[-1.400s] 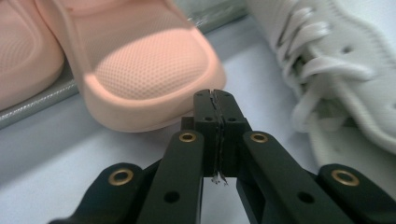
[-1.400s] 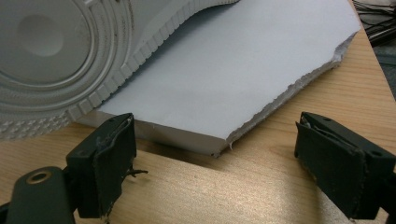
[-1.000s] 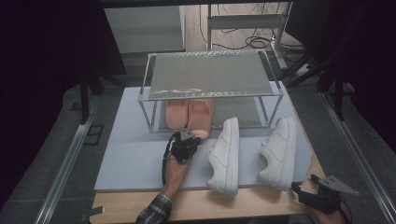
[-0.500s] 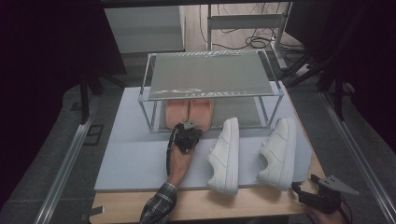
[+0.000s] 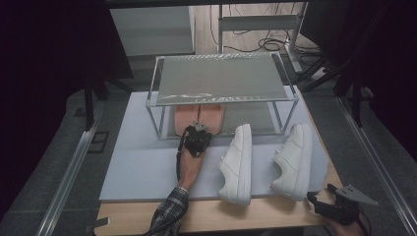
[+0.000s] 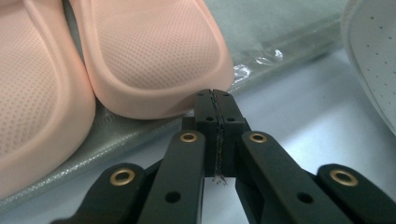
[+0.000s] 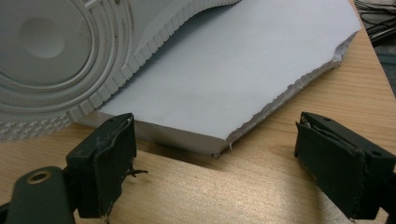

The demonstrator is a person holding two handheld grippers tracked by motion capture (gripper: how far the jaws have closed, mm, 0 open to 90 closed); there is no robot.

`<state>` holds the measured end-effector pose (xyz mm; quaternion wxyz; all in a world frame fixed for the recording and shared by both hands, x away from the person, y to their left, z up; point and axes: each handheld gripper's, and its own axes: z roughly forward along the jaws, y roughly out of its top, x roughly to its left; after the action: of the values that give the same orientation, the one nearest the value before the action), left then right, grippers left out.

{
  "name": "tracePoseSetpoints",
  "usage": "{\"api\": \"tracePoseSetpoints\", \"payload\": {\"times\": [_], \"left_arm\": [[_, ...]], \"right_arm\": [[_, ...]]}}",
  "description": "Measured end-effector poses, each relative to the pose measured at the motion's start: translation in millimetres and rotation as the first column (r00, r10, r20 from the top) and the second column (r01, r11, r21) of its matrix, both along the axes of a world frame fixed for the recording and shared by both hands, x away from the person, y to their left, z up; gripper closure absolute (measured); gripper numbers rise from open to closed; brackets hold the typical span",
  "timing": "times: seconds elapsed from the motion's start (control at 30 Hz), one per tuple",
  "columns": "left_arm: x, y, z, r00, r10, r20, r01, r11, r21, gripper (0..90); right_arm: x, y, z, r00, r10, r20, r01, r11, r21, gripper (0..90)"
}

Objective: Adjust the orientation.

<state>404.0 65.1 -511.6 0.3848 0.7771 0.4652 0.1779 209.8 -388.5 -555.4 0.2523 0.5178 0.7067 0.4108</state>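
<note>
- My left gripper [image 5: 198, 129] has its black jaws pressed fully together, with nothing between them.
- Its tips sit right at the rounded end of the near pink perforated rubber slipper [image 6: 154, 56]; whether they touch it I cannot tell.
- That slipper lies beside its twin [image 6: 37, 93] on the lower level of the metal-framed shoe rack [image 5: 223, 98].
- My right gripper [image 7: 215, 158] gapes wide and empty, low over the wooden table edge [image 7: 261, 186].
</note>
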Motion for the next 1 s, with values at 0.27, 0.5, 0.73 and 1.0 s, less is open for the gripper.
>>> {"api": "tracePoseSetpoints", "payload": {"times": [0.27,0.5,0.73,1.0], "left_arm": [[-9.6,6.9,6.5,0.9997,-0.025,0.008,0.025,0.9996,-0.014,85.7],[-19.8,10.4,10.9,0.9988,-0.043,0.024,0.044,0.9989,-0.018,75.0],[-30.2,16.4,15.9,0.9976,-0.061,0.033,0.061,0.9981,0.006,59.5],[-41.4,23.9,18.4,0.995,-0.077,0.063,0.074,0.9961,0.048,38.0]], "right_arm": [[-0.1,0.1,-0.1,1.0,0.0,0.0,0.0,1.0,0.0,12.6],[-0.1,0.3,-0.1,1.0,-0.001,0.001,0.001,1.0,-0.002,12.7],[-0.1,0.5,-0.2,1.0,-0.002,0.001,0.002,1.0,-0.002,12.7],[0.0,0.8,-0.3,1.0,-0.003,0.003,0.003,1.0,-0.001,12.8]]}}
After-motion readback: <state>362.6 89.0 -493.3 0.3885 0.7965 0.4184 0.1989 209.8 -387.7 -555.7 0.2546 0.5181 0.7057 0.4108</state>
